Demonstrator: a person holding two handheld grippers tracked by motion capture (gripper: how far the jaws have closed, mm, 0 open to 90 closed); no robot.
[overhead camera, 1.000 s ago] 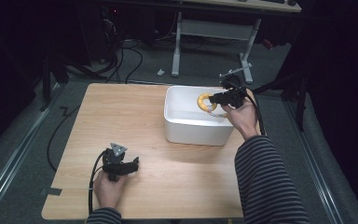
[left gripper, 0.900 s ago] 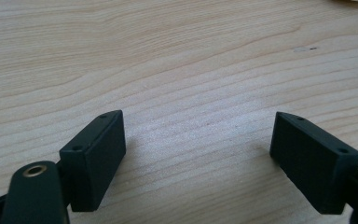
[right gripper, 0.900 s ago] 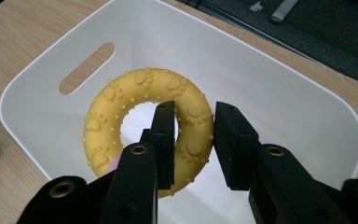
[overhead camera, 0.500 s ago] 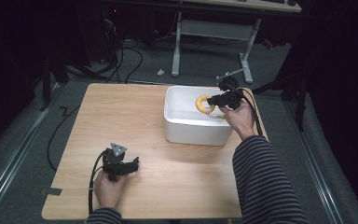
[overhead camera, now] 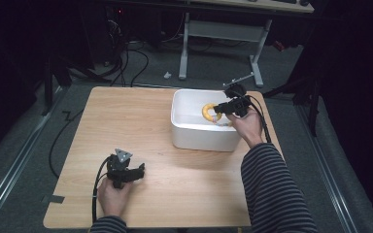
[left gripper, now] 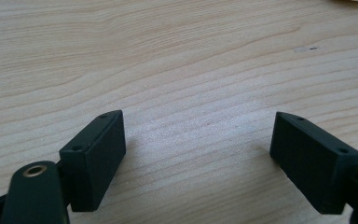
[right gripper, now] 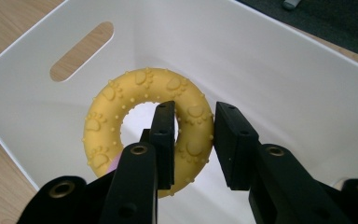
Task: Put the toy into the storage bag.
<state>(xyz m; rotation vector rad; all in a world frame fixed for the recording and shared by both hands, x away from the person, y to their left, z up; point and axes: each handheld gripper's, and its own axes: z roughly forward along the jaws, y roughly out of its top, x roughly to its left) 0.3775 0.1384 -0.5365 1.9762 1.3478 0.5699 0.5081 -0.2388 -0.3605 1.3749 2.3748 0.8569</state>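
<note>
Nearest, the left gripper (overhead camera: 135,172) rests on the desk (overhead camera: 126,126), fingers (left gripper: 93,158) wide and empty. Farther off, the right gripper (right gripper: 193,140) pinches the yellow paw-print ring toy (right gripper: 121,114) by its band, inside the white bin (overhead camera: 184,133). It looks light, rubbery, easily gripped there.

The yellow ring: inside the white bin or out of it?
Inside: the yellow ring is held within the white bin walls by the right gripper jaws.

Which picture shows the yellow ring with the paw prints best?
The right gripper view: the yellow bumpy rubber ring looms close, paw prints clear, one side pinched between the black fingers. In the high view it is a small yellow arc inside the white plastic bin.
</note>
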